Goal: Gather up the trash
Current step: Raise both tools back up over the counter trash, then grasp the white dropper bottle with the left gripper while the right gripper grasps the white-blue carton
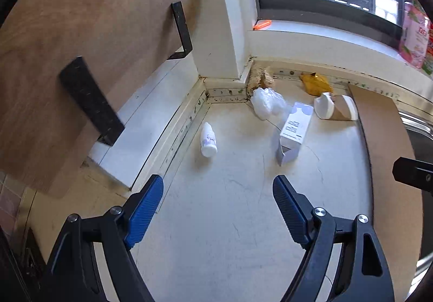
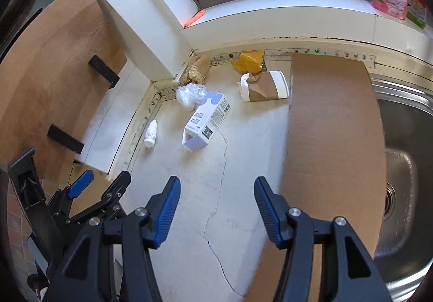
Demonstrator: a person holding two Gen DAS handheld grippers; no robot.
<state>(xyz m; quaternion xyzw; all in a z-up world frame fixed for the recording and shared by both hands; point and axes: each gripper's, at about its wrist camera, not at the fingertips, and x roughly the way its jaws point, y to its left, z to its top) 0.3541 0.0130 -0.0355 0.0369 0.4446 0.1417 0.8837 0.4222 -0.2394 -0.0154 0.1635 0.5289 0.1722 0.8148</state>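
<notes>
Right wrist view: cracked white countertop (image 2: 216,220), steel sink (image 2: 400,166), both hand-held grippers wide.

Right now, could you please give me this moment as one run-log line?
left gripper: open, empty | right gripper: open, empty | bottle, carton, crushed cup on counter: uncollected

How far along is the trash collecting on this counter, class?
Nothing looks collected yet. Both the left gripper and right gripper have open, empty jaws. Left to do: the small white bottle, white carton, crumpled plastic, crushed paper cup and yellow wrapper all lie on the counter.
</notes>
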